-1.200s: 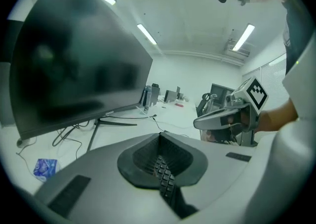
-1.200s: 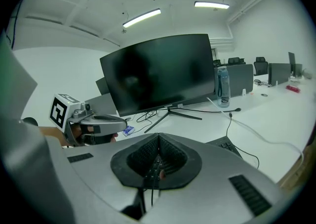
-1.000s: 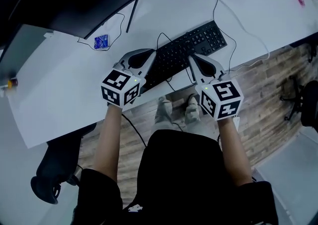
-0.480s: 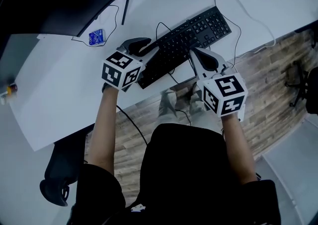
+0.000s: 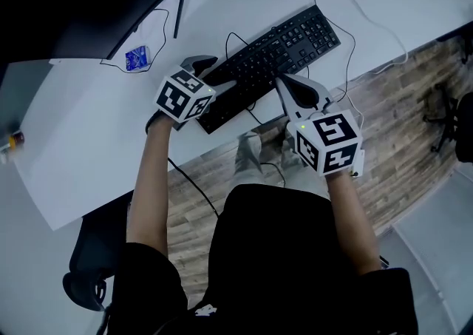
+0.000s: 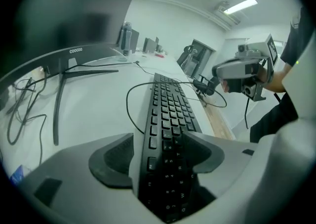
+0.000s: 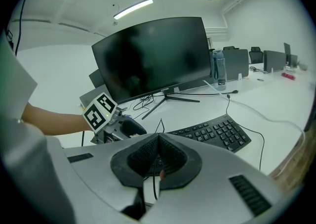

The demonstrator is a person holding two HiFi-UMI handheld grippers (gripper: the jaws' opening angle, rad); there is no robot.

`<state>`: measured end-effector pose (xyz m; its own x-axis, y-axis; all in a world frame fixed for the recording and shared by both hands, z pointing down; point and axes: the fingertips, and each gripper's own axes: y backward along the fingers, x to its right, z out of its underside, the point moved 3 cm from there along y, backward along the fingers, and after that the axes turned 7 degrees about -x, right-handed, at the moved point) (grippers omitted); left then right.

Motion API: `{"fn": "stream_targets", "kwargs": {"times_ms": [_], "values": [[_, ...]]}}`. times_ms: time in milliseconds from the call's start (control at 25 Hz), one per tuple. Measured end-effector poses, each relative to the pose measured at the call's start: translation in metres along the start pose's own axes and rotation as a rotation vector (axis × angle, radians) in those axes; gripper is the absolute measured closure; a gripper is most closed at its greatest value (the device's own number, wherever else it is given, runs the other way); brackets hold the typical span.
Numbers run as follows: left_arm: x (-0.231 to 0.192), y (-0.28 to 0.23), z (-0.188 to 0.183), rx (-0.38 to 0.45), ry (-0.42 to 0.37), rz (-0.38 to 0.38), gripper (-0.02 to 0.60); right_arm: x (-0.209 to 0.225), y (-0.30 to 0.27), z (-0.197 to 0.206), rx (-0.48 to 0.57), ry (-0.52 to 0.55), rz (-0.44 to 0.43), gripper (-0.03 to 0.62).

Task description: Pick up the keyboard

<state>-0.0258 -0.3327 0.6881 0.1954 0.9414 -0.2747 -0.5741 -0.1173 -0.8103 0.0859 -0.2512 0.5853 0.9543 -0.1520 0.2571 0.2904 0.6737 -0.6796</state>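
The white desk [image 5: 96,126] carries the black keyboard [image 5: 270,60], lying flat and slanting from 8 o'clock to 2 o'clock in the head view. The left gripper [image 5: 212,76] has just been opening: its fingers stand spread astride the keyboard's 8 o'clock end, not yet pinching. The right gripper [image 5: 284,83] has its fingers pressed together by the near edge. Lifted by one end alone, I'd expect the keyboard to tip or slip out. Its cable [image 6: 128,104] might also snag.

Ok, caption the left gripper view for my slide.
Left gripper, jaws just opening, straddles one end of the keyboard on the white desk.
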Motion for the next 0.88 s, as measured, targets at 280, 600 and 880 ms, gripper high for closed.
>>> {"fn": "stream_targets", "kwargs": {"times_ms": [280,600,880], "values": [[0.001,-0.014,0.010,-0.059,0.008,0.071,0.247,0.004,0.001,0.007,-0.007,-0.014,0.004,0.588],[-0.002,-0.015,0.011,-0.046,0.027,0.085,0.247,0.007,0.001,0.012,-0.014,-0.028,0.003,0.588],[0.002,-0.015,0.009,-0.087,0.030,0.118,0.304,0.006,0.000,0.013,-0.029,-0.018,-0.002,0.588]]}}
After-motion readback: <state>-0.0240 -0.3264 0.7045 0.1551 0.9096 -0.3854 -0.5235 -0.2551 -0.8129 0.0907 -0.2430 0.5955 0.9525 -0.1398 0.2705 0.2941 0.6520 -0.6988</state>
